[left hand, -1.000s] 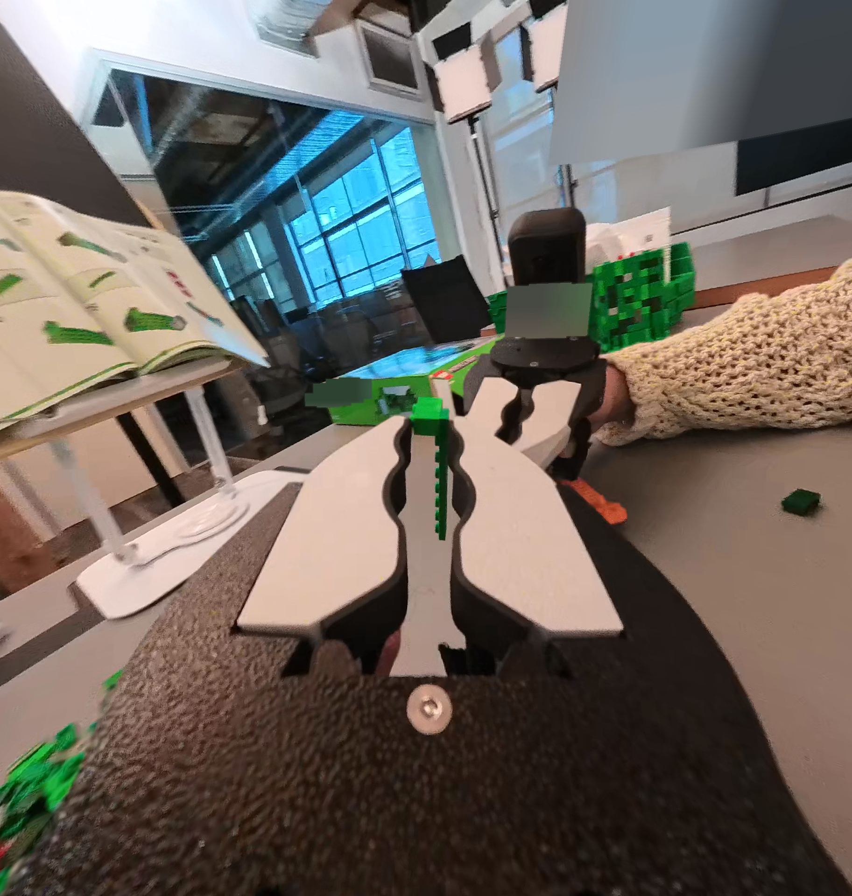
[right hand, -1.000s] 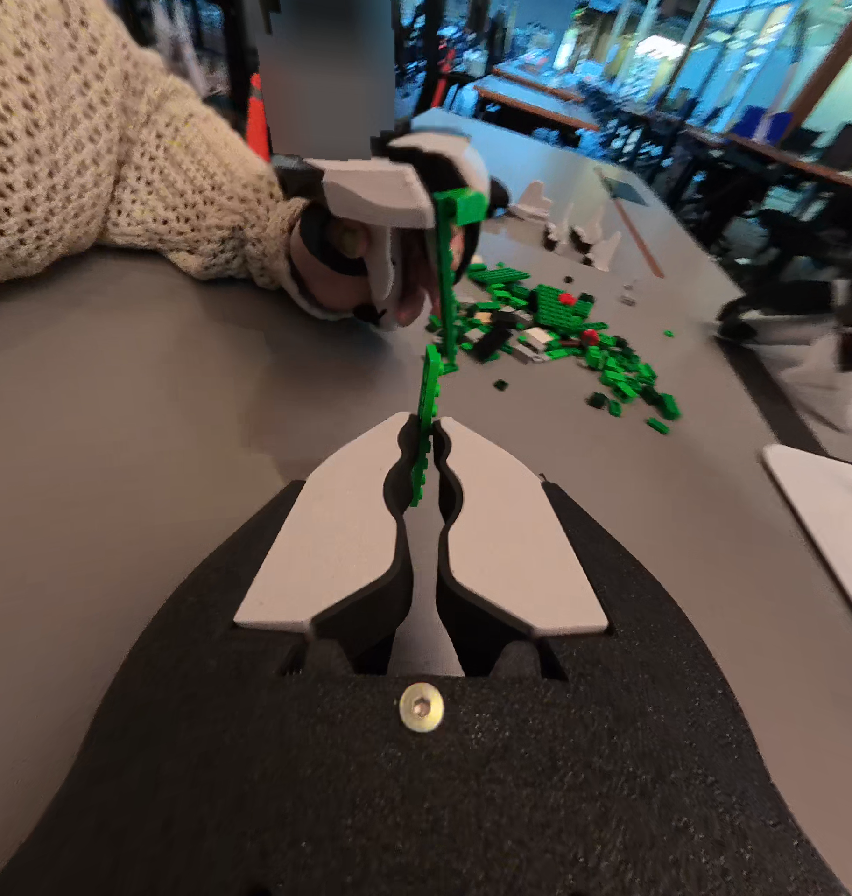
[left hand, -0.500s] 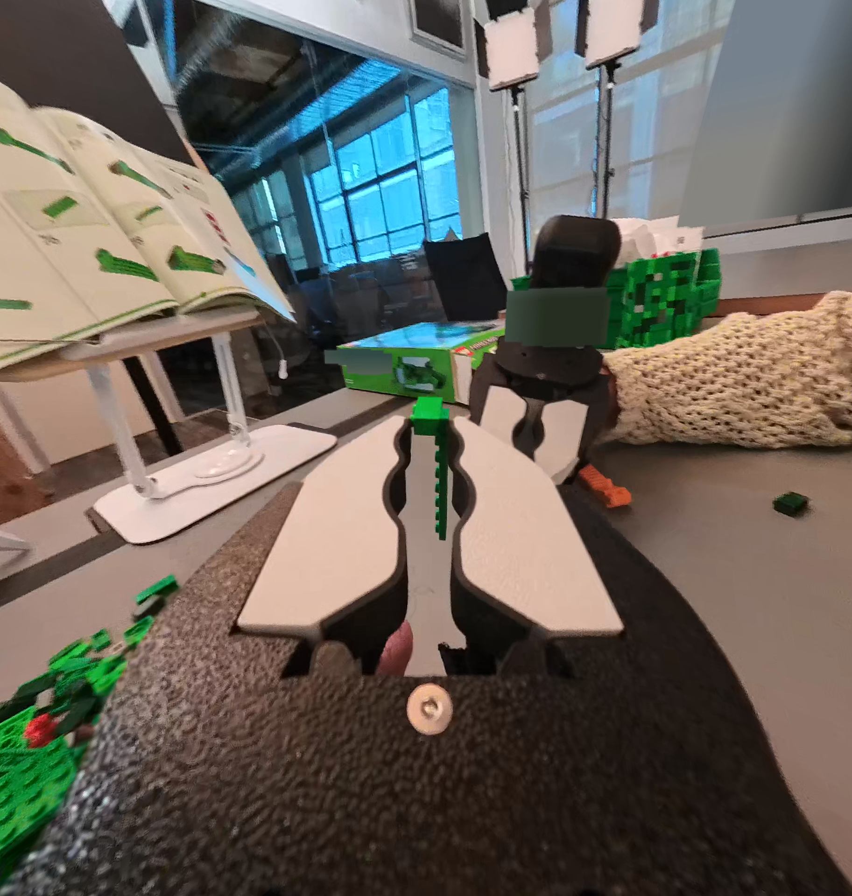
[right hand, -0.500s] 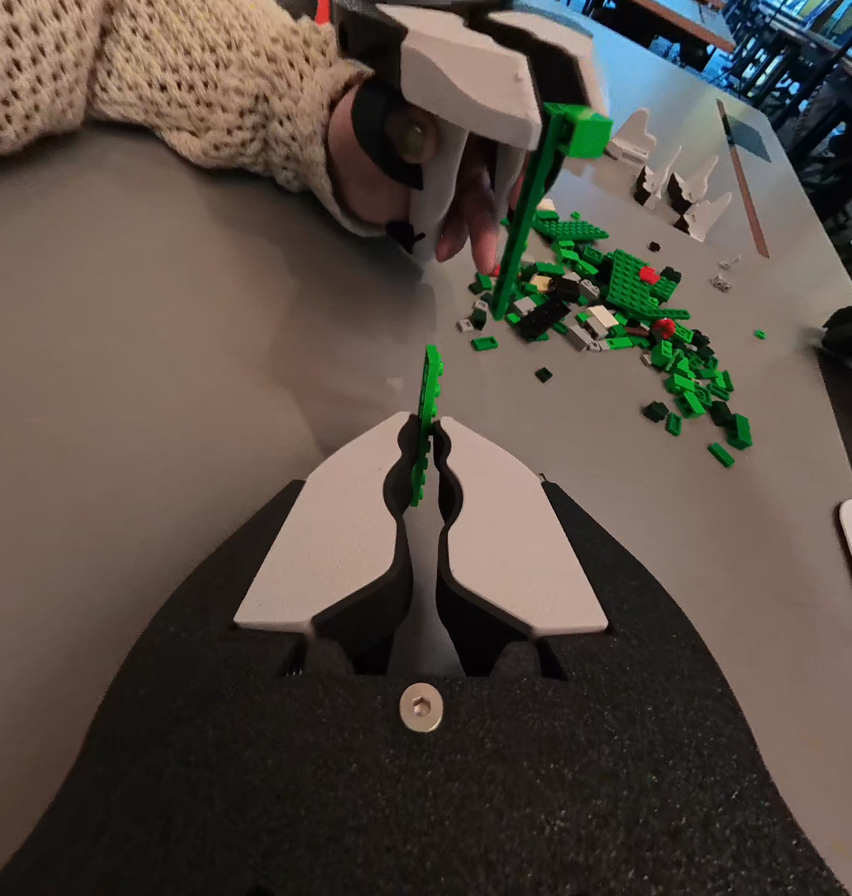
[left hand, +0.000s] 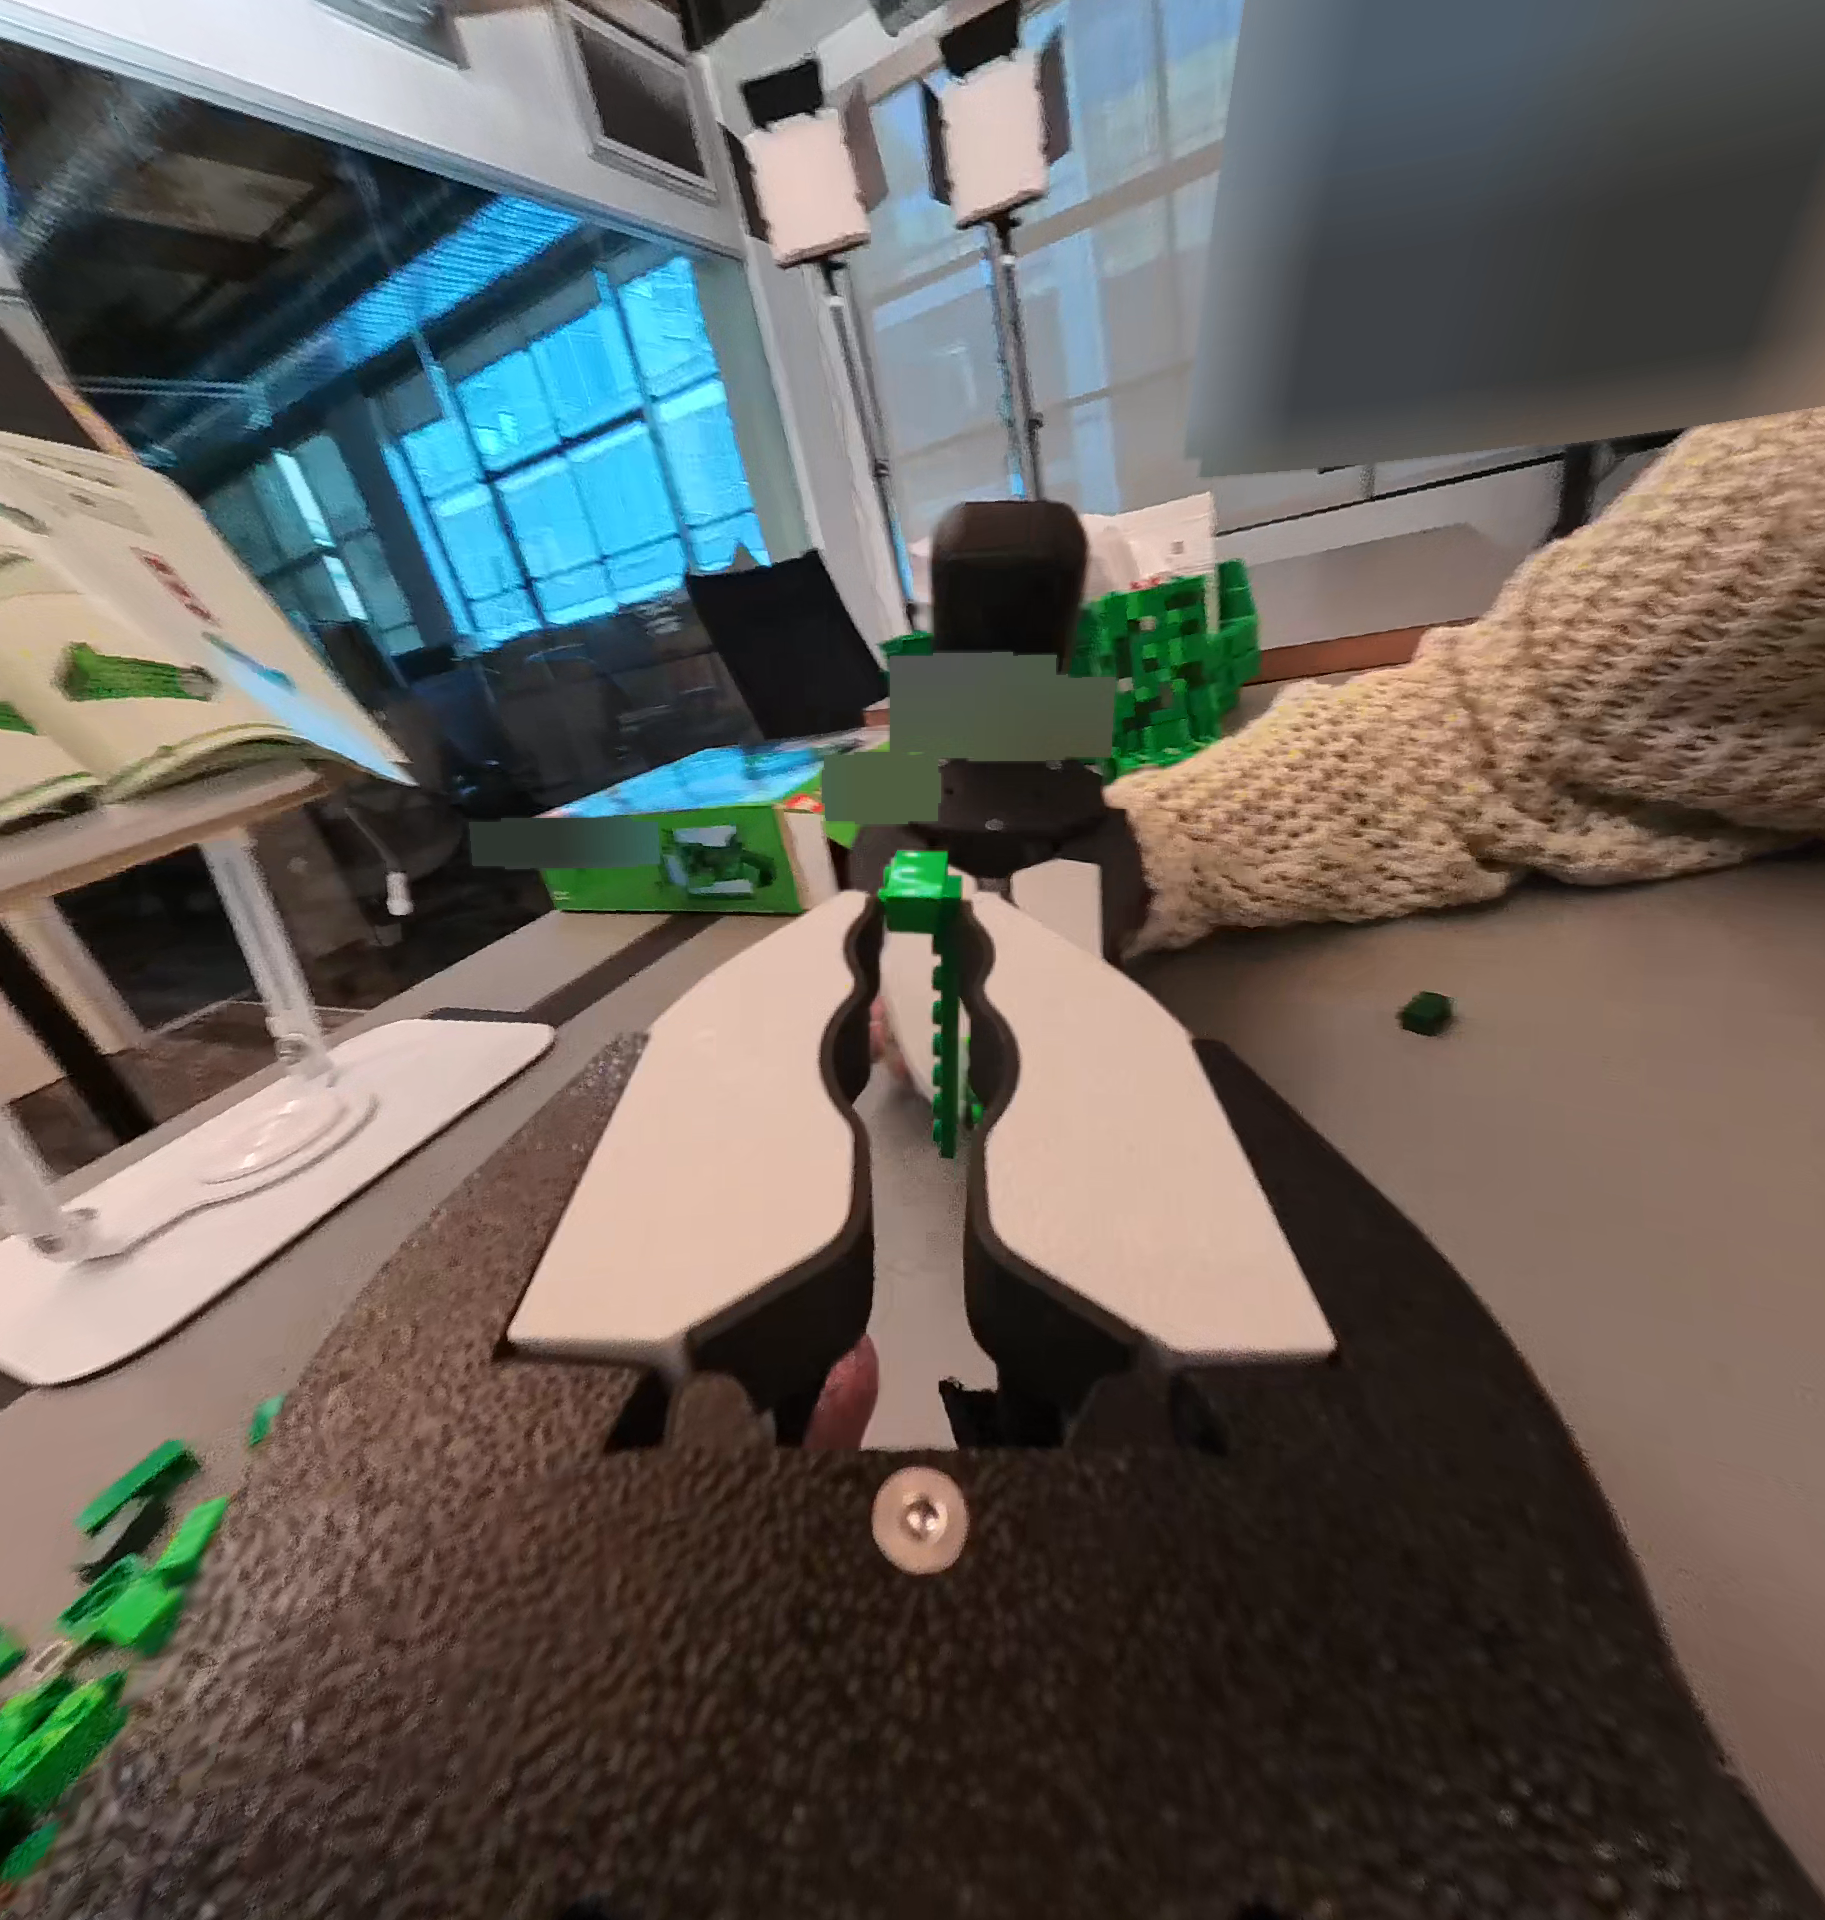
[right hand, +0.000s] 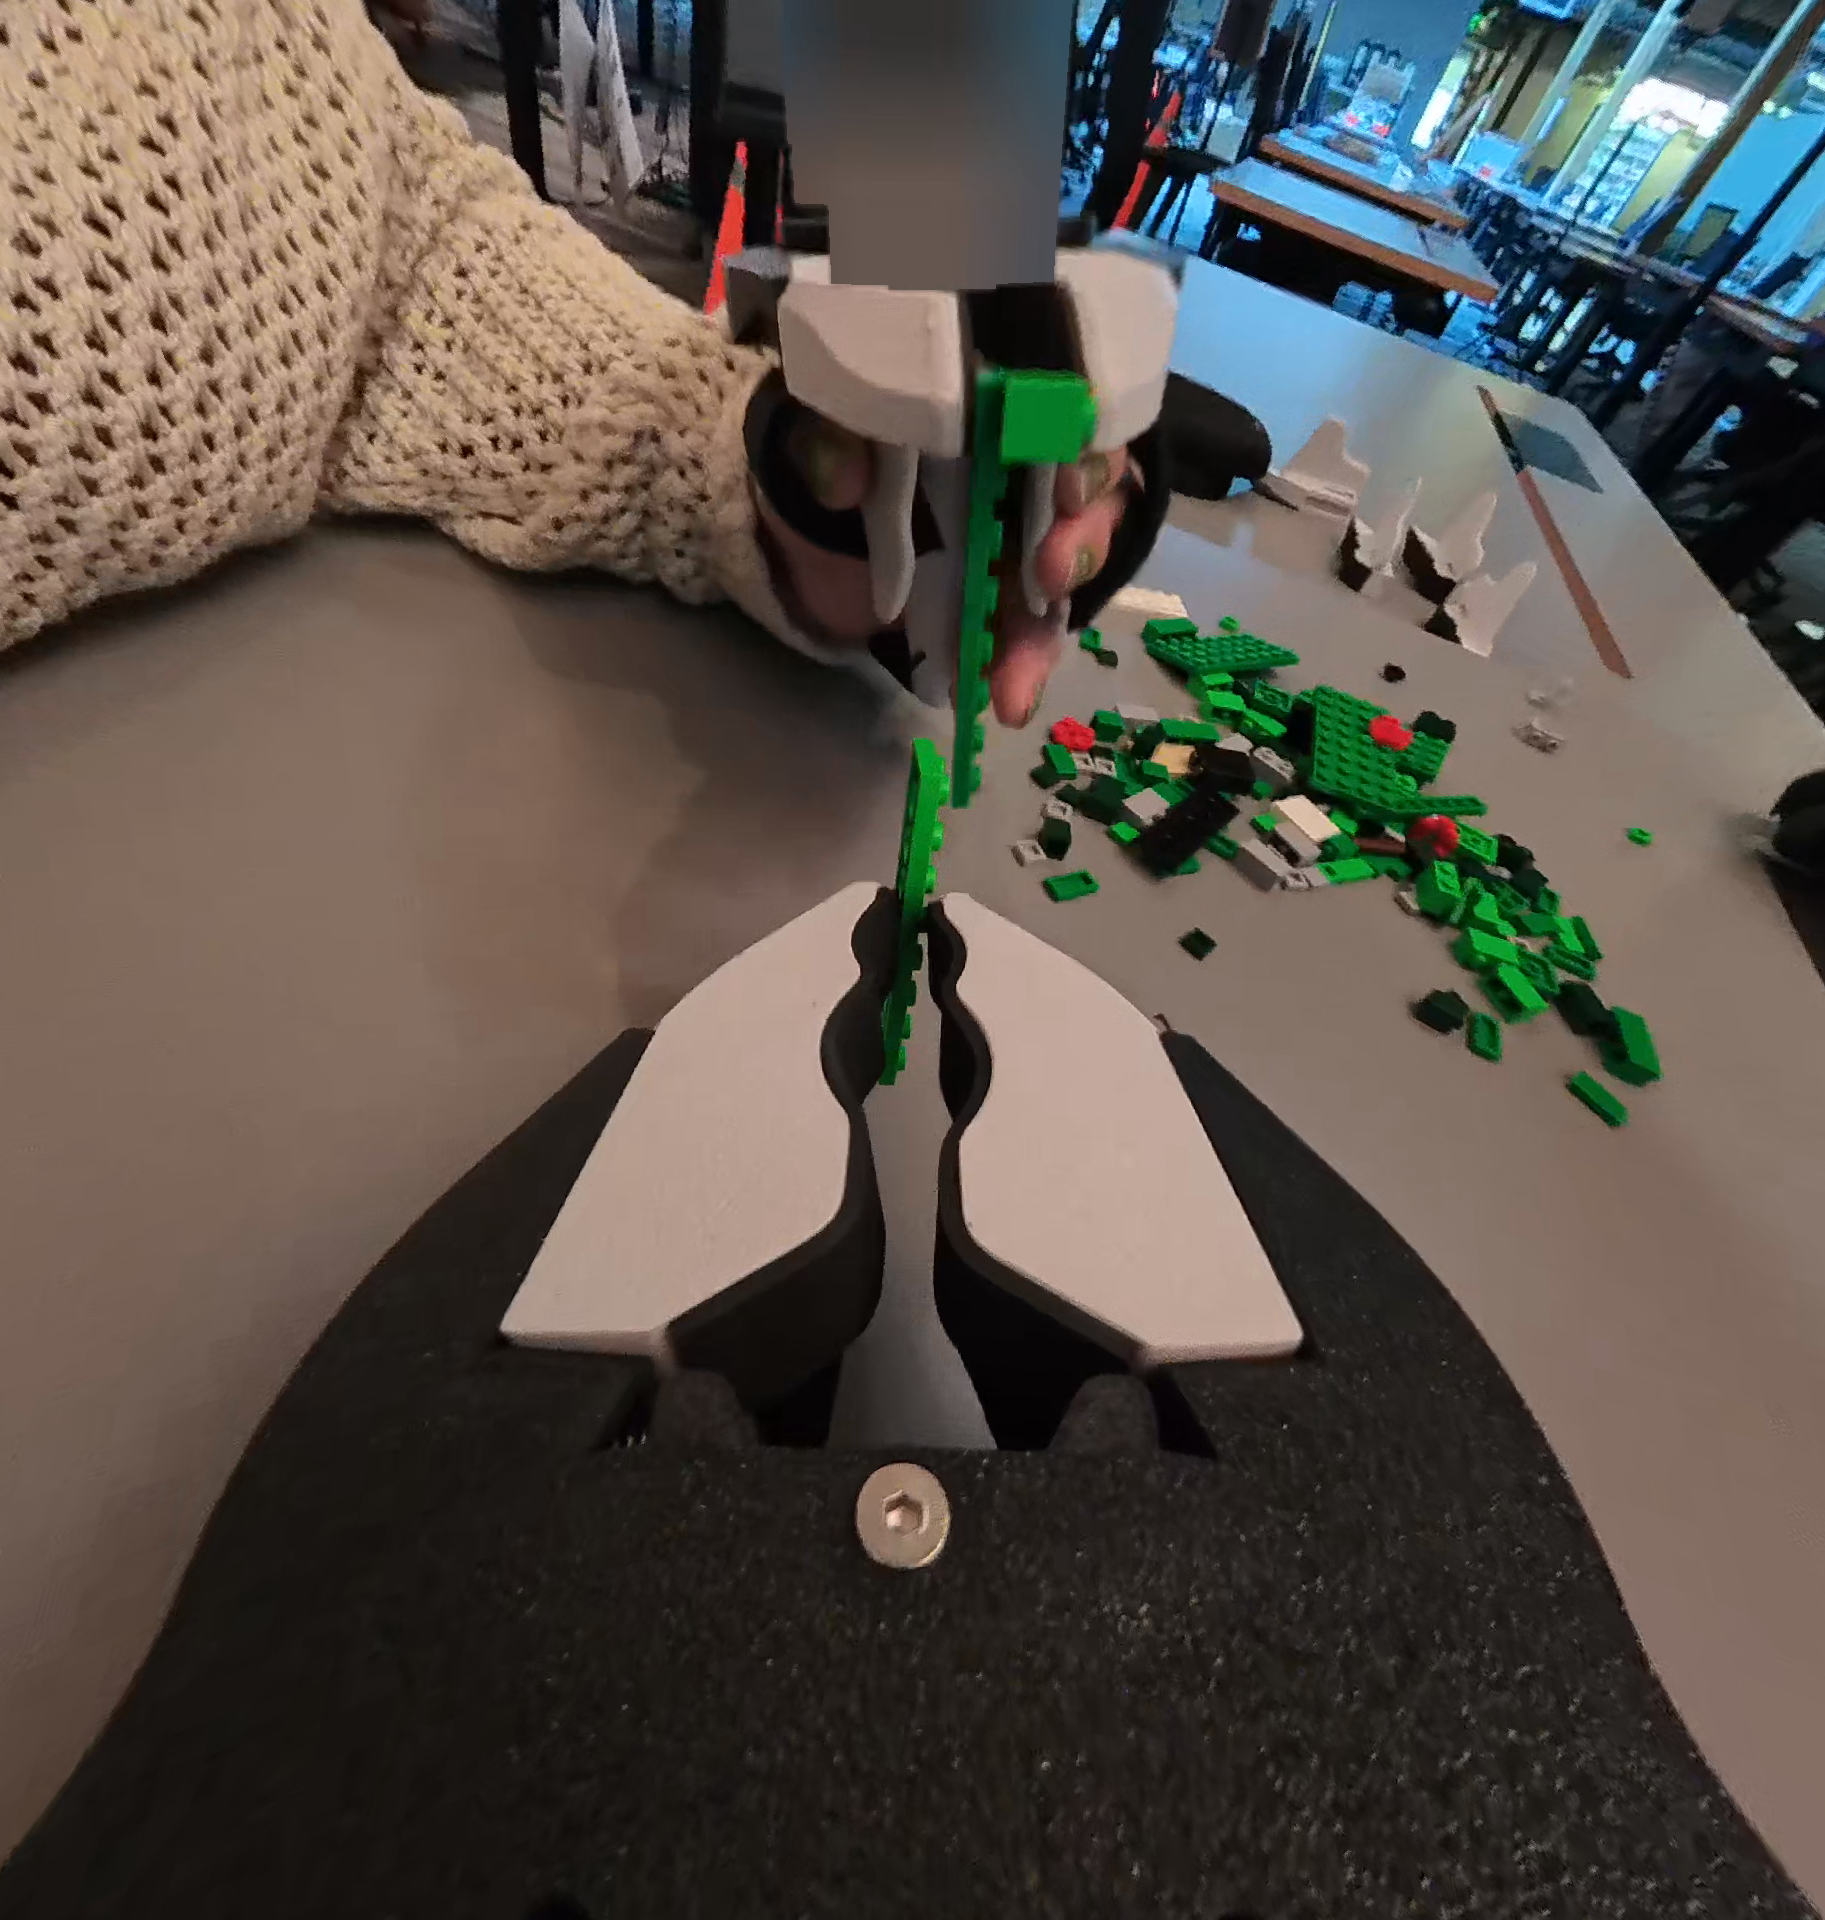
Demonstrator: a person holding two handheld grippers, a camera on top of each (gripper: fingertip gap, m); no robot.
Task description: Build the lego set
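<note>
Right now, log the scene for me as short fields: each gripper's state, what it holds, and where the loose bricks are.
left gripper: shut on long green plate, small green brick at its top
right gripper: shut on short green plate
plates: both edge-on, tips close; contact unclear
loose brick pile: on grey table, right of the plates
instruction booklet: open on stand

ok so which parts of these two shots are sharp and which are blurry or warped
Left wrist view: the left gripper and its long green plate are sharp; the instruction booklet and loose bricks at the frame edges smear. Right wrist view: the right gripper and short green plate are crisp, the brick pile fairly clear, the far desks bent by the wide lens.
</note>
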